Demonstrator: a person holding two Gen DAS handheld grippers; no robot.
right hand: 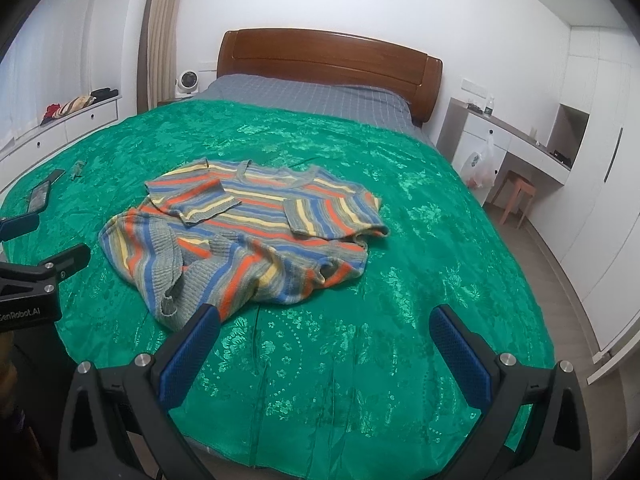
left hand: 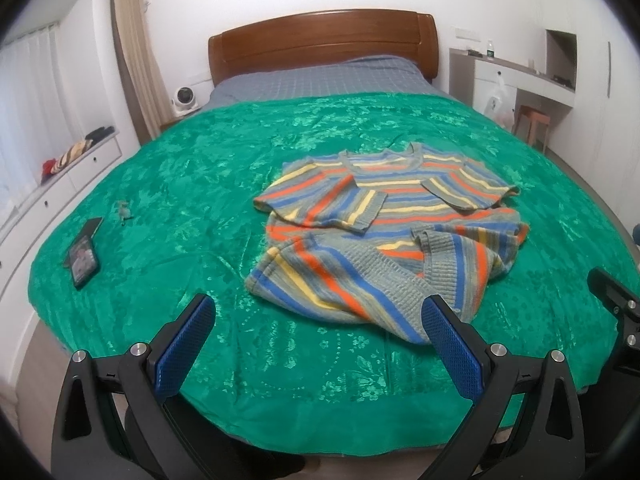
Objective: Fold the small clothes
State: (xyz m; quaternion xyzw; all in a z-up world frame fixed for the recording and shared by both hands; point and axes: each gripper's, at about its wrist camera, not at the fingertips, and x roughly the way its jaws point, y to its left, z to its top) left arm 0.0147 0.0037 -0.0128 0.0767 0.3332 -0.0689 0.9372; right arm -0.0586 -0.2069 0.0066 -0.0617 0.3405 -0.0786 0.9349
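A small striped knit sweater (left hand: 384,232), grey with orange, blue and yellow bands, lies on the green bedspread (left hand: 192,184). Both sleeves are folded in over its chest, and its lower hem is bunched and partly turned up. My left gripper (left hand: 320,312) is open and empty, just in front of the sweater's near hem. My right gripper (right hand: 326,322) is open and empty, in front of and to the right of the sweater (right hand: 248,232). The right gripper's finger shows at the right edge of the left wrist view (left hand: 616,296).
A phone (left hand: 82,260) and a small grey object (left hand: 124,210) lie on the bedspread at the left. The wooden headboard (left hand: 324,40) stands at the back. A stool (right hand: 516,196), a plastic bag (right hand: 480,164) and a white desk stand right of the bed.
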